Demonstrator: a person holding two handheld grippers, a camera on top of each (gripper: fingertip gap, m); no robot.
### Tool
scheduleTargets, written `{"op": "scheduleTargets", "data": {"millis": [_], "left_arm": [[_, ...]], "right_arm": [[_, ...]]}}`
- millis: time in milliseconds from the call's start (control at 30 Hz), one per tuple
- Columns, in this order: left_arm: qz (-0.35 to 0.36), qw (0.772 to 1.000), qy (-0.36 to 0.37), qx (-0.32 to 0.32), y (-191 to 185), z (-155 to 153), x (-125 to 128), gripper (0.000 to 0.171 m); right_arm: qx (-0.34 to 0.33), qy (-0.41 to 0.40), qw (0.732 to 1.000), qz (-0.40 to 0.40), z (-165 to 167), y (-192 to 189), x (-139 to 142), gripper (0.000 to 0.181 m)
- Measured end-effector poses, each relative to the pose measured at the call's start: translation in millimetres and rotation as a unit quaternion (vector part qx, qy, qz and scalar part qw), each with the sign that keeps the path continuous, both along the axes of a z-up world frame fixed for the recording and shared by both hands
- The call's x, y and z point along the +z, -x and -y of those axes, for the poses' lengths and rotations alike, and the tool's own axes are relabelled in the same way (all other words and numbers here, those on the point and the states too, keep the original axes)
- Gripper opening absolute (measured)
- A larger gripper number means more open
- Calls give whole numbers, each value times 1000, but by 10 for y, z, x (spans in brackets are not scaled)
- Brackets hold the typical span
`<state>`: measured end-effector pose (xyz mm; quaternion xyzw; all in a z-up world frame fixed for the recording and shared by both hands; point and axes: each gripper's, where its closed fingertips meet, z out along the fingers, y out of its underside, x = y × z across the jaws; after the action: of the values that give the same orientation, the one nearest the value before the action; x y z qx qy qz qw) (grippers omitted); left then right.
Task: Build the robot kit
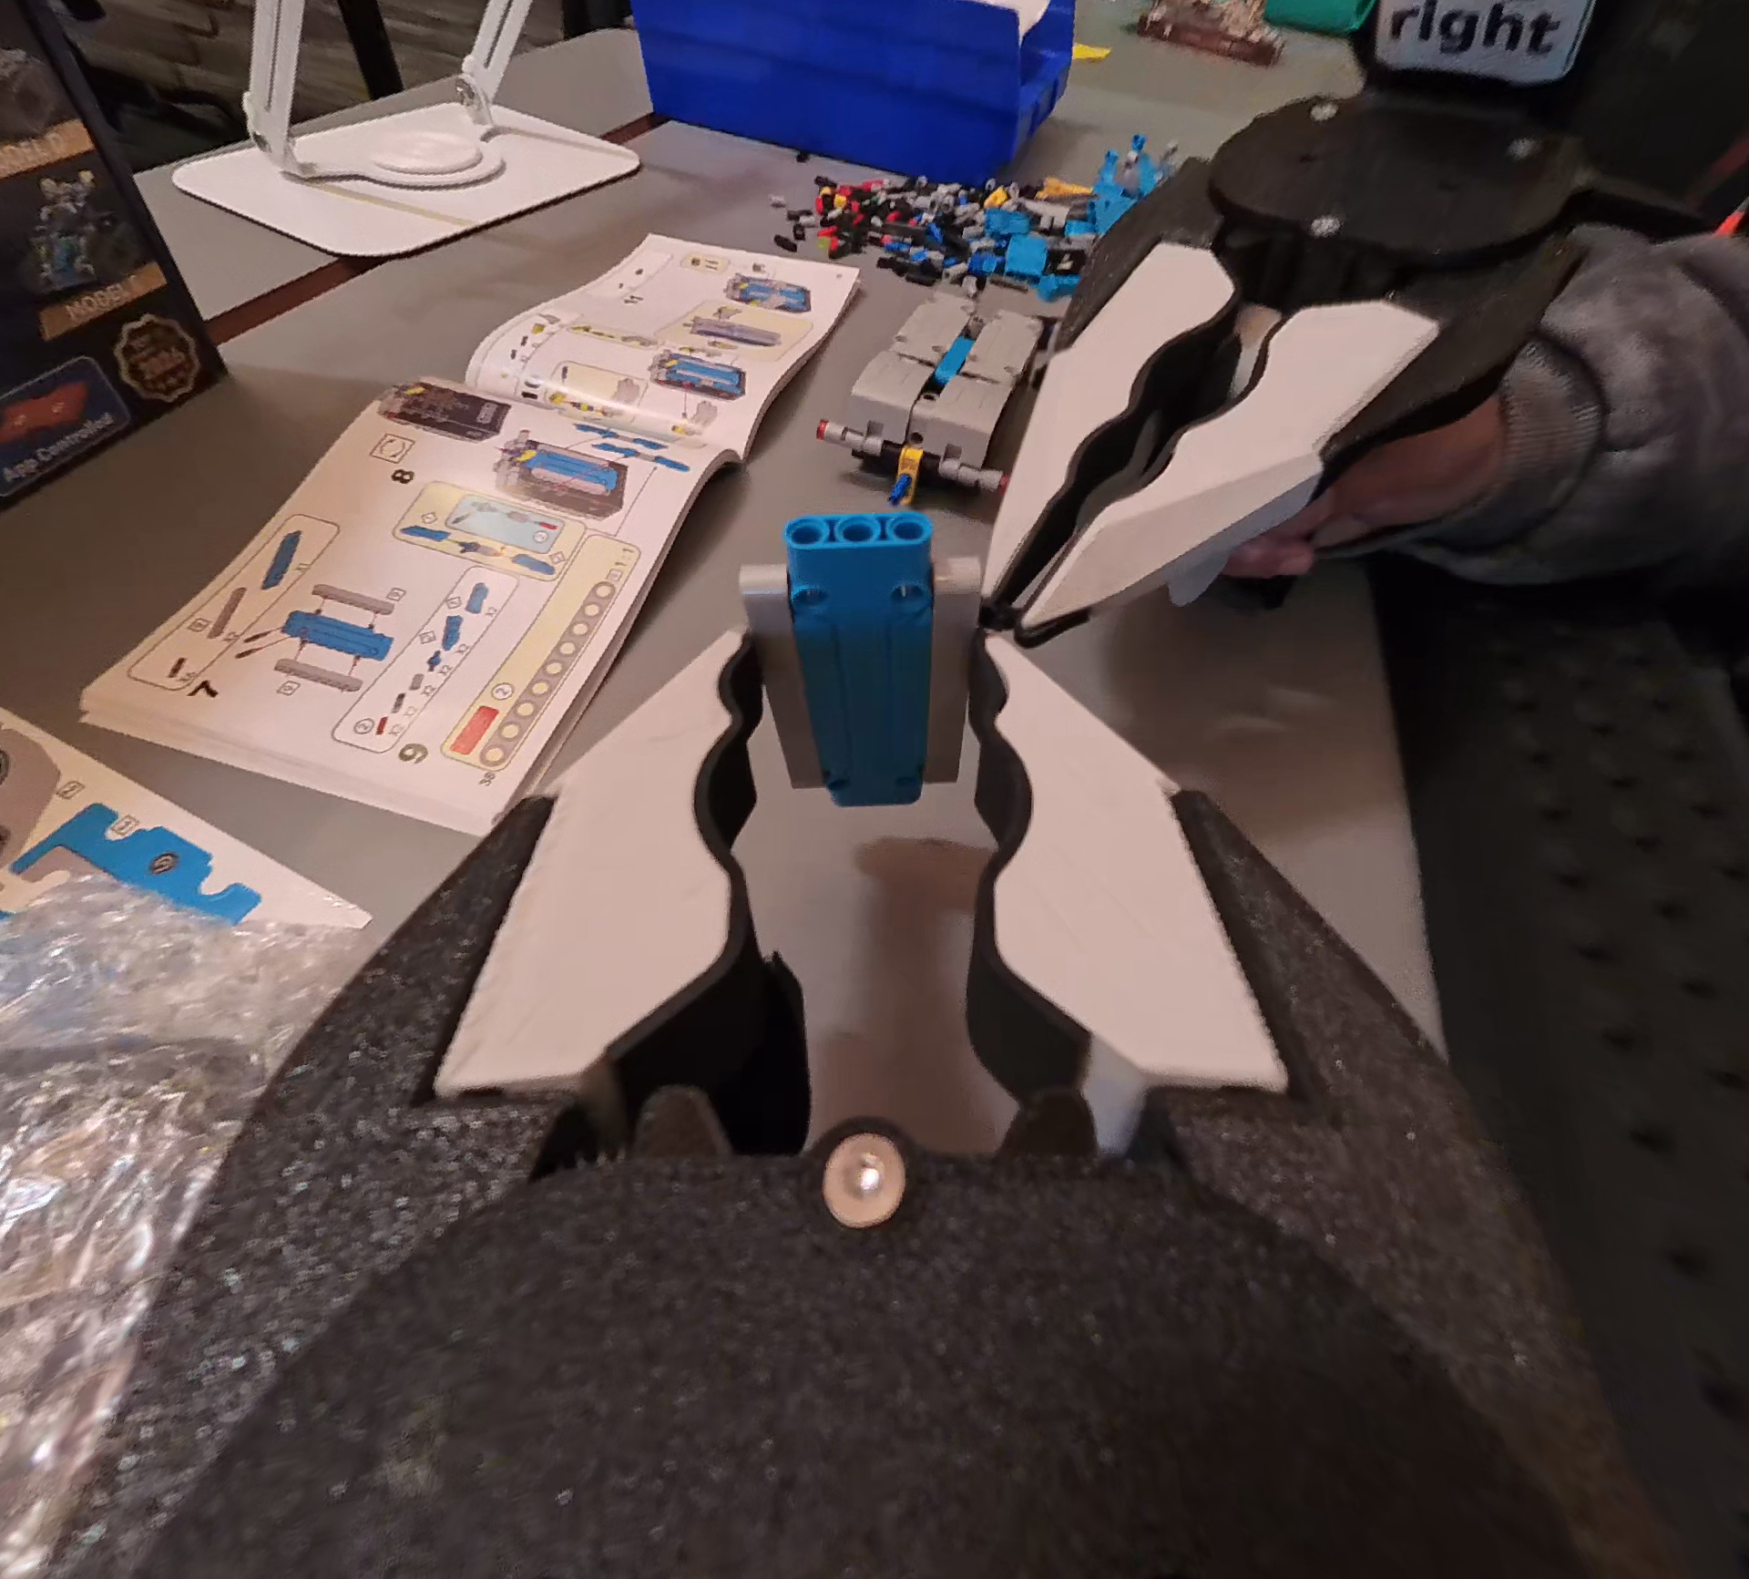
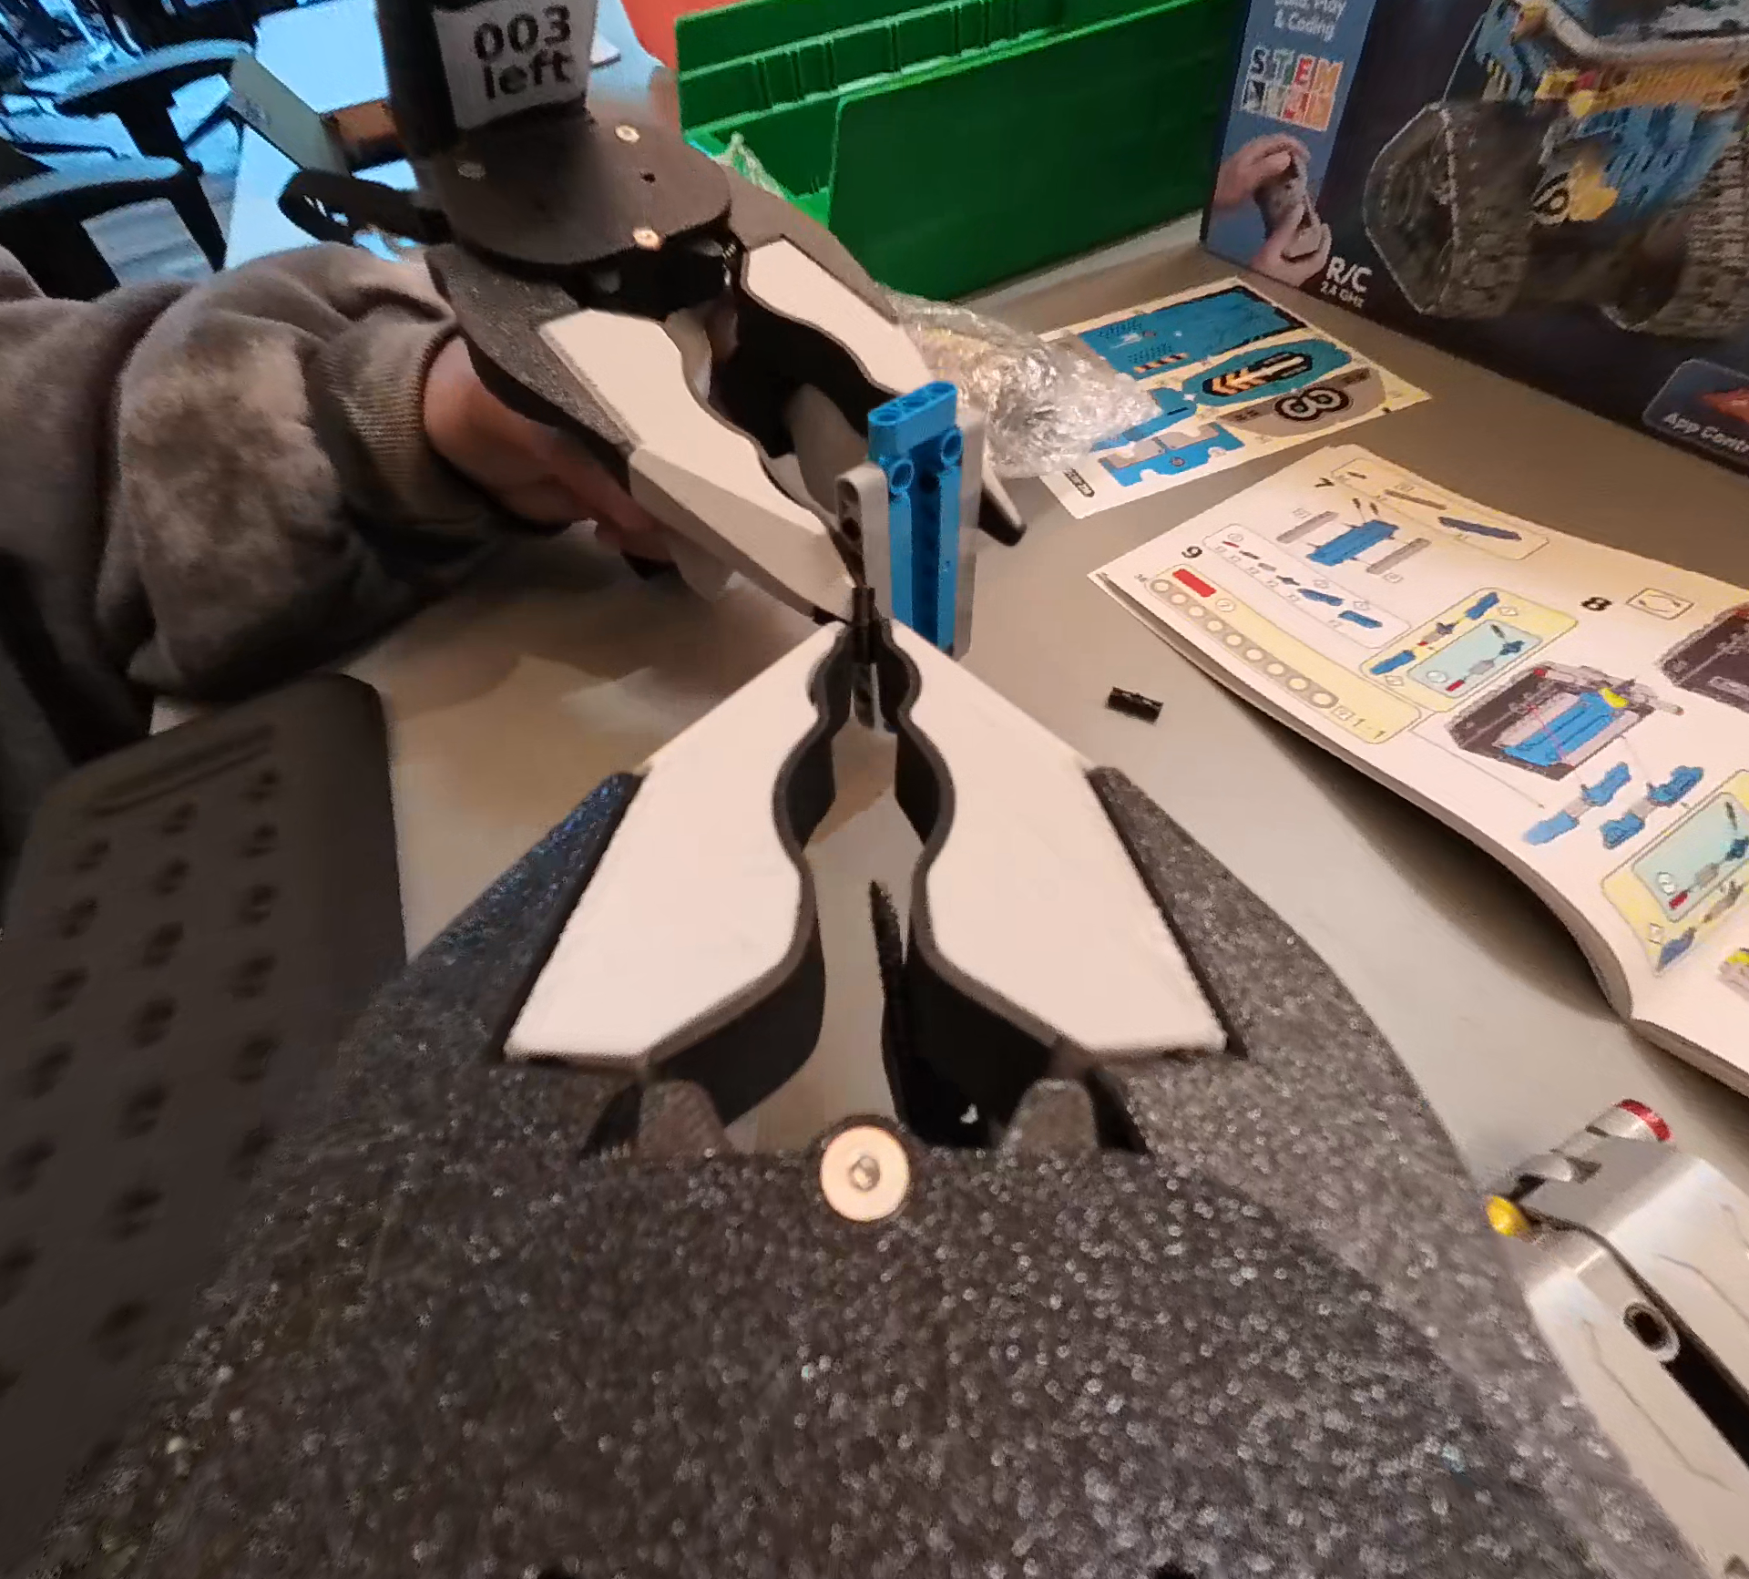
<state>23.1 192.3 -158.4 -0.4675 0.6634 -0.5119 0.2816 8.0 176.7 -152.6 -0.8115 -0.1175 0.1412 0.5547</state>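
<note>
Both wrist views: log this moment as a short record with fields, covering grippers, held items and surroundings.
Left gripper: shut on blue-and-grey brick assembly, held upright above the table
Right gripper: shut on small black pin, tip at the assembly's grey side
Loose part: black connector on table
Open instruction booklet: left of assembly
Background: blue bin, green bin, brick pile

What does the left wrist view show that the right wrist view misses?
Only the left wrist view: a blue bin, a pile of loose small parts and a white stand. Only the right wrist view: a green bin and a loose black pin on the table. Both: the blue-and-grey piece in the left tool, the right tool pinching a black pin at its edge, and the open booklet.
</note>
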Motion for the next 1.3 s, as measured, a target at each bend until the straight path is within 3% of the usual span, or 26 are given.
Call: {"op": "scheduleTargets", "data": {"millis": [500, 900, 1133, 1300], "left_arm": [[12, 997, -74, 24, -18, -26, -36, 43], [52, 980, -187, 52, -31, -7, -3, 43], [44, 984, -164, 56, -34, -96, -4, 43], [42, 995, -89, 28, 6, -101, 82, 43]], "right_arm": [[-14, 39, 998, 39, -6, -50, -197, 1], [-6, 65, 997, -45, -17, -34, -212, 4], [-3, 62, 996, -57, 0, -67, -179, 4], [28, 39, 984, -171, 66, -75, 51, 4]]}}
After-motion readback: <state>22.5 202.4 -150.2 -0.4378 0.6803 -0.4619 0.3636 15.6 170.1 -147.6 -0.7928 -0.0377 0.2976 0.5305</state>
